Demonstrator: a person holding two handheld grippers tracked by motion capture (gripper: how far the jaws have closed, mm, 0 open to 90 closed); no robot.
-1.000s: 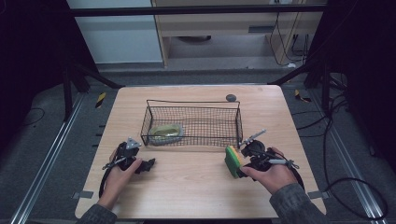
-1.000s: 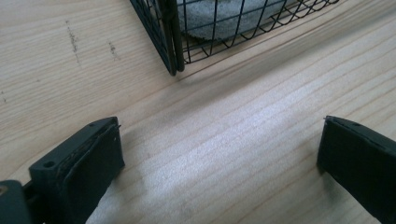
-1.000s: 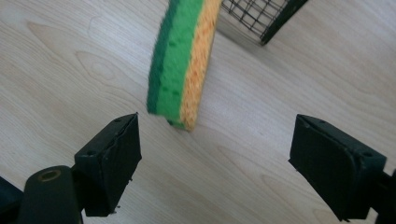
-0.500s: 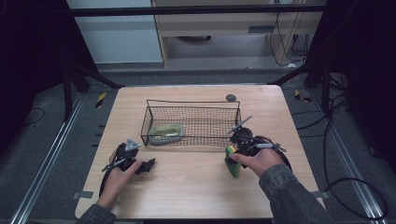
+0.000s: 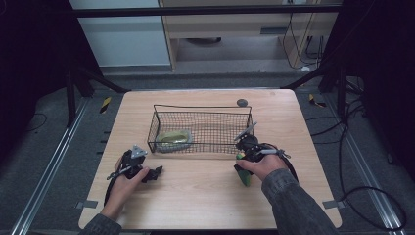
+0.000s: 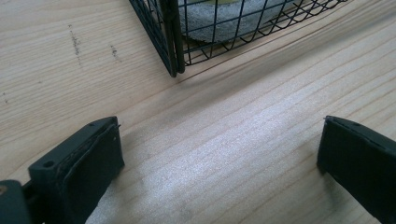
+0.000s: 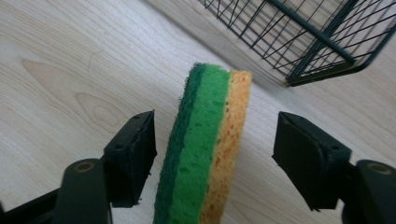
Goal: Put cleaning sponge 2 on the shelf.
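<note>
A: We note the right gripper (image 7: 212, 154) over the table (image 5: 195, 200), just in front of the wire basket (image 5: 200, 128). The green-and-yellow sponge (image 7: 205, 149) stands on edge between its jaws.

B: Gripped? We see gaps on both sides in the right gripper view; the pads are not pressing it.

A: Agreed. The jaws have just been closing, half-wide now, with the sponge between them but free.

B: The left gripper (image 6: 215, 154)?

A: We record jaws wide apart with bare wood between them, low over the table near the basket's corner.

B: In the basket lies a second sponge (image 5: 173, 138), at its left end in the high view.
</note>
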